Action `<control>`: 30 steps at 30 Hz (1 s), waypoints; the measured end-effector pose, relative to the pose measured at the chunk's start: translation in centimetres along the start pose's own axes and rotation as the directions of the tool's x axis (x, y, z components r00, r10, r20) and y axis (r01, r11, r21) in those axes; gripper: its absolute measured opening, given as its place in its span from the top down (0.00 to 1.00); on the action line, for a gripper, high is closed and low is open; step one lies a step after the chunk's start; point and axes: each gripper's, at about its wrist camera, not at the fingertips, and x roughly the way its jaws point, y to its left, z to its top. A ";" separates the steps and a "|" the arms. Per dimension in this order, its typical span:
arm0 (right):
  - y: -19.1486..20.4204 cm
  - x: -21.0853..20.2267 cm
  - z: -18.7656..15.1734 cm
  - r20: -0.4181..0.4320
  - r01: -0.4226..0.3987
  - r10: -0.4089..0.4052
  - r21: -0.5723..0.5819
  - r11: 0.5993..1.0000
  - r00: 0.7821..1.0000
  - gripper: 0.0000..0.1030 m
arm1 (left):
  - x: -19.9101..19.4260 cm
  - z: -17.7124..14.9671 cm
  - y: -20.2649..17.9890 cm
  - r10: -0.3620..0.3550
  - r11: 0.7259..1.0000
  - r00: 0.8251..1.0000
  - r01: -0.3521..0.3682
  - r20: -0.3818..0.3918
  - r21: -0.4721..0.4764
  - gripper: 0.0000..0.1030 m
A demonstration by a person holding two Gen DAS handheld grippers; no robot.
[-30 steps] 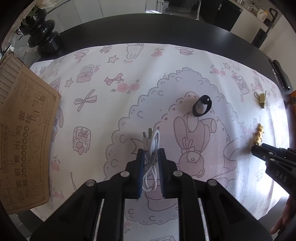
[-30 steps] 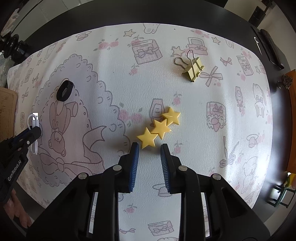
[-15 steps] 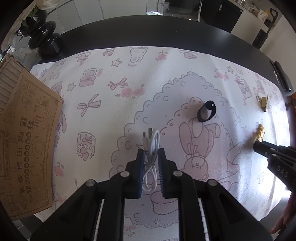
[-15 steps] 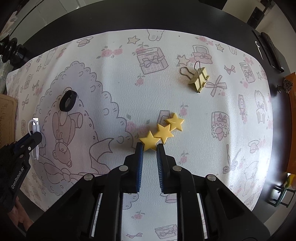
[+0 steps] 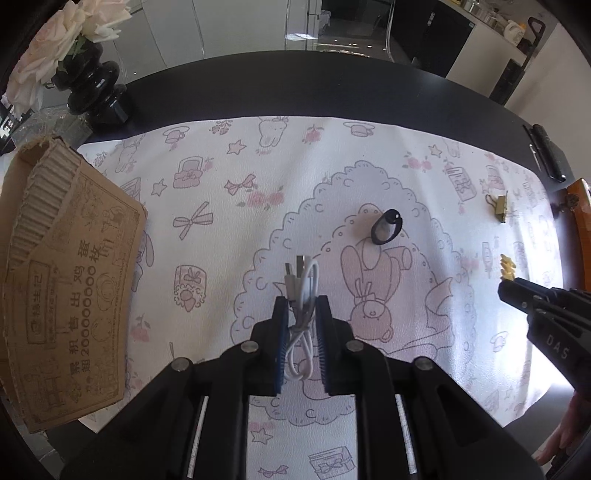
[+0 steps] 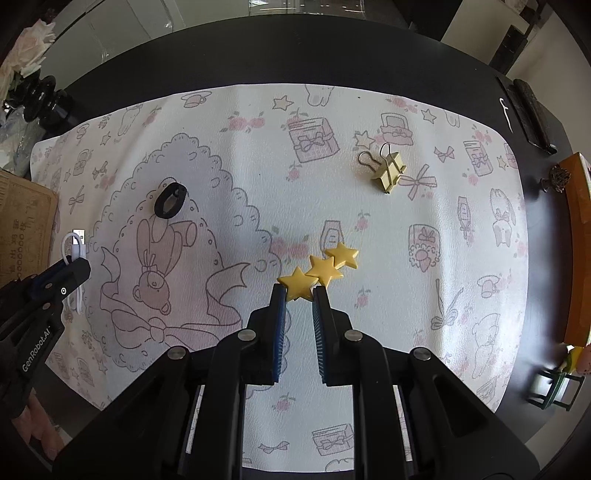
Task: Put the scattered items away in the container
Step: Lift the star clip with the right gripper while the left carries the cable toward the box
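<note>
Both tools gripping: left tool [image 5: 301, 301] clamps white cable [image 5: 303, 282]; right tool [image 6: 299, 291] pinches star clip [image 6: 319, 271] end.

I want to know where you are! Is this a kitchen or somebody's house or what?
Probably a home, on a dark dining table near a kitchen. A black vase of pale roses stands at the table's edge, a cartoon mat covers it, and behind are white cabinets and a counter with a kettle.
</note>
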 end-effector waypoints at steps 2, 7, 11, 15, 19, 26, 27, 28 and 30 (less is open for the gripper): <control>-2.5 -0.9 0.4 0.010 -0.005 0.005 0.000 1.000 1.000 0.86 | -1.2 0.3 0.4 0.001 1.000 1.000 -0.001 0.007 -0.004 0.86; -5.9 -3.8 0.2 0.050 -0.007 0.007 -0.005 1.000 0.999 0.86 | -4.5 1.7 -0.7 0.006 1.000 1.000 -0.006 0.029 -0.004 0.86; -14.8 -7.1 1.5 0.079 -0.012 0.013 -0.004 1.000 0.997 0.86 | -7.9 2.8 -1.1 0.002 1.000 0.999 -0.003 0.042 0.012 0.86; -13.9 -11.9 0.3 0.120 -0.003 0.003 0.000 1.000 0.993 0.86 | -12.5 3.1 -1.3 -0.015 1.000 0.997 0.013 0.072 0.021 0.86; -13.2 -17.6 -1.0 0.157 0.017 -0.020 0.017 1.000 0.987 0.86 | -17.1 3.1 -1.5 -0.030 0.999 0.995 0.027 0.095 0.031 0.86; -7.6 -26.7 -5.3 0.203 0.030 -0.041 0.058 0.998 0.978 0.86 | -23.3 2.5 -1.3 -0.082 0.995 0.994 0.077 0.079 0.061 0.86; -5.8 -27.9 -6.2 0.208 0.029 -0.042 0.062 0.998 0.977 0.86 | -23.9 2.3 -1.2 -0.084 0.995 0.993 0.079 0.082 0.060 0.86; -3.7 -29.0 -6.8 0.215 0.030 -0.043 0.061 0.998 0.976 0.86 | -24.6 2.2 -1.0 -0.086 0.995 0.993 0.081 0.085 0.059 0.86; 0.9 -30.9 -8.1 0.232 0.039 -0.051 0.053 0.998 0.971 0.86 | -25.9 2.0 -0.5 -0.093 0.995 0.991 0.088 0.096 0.053 0.86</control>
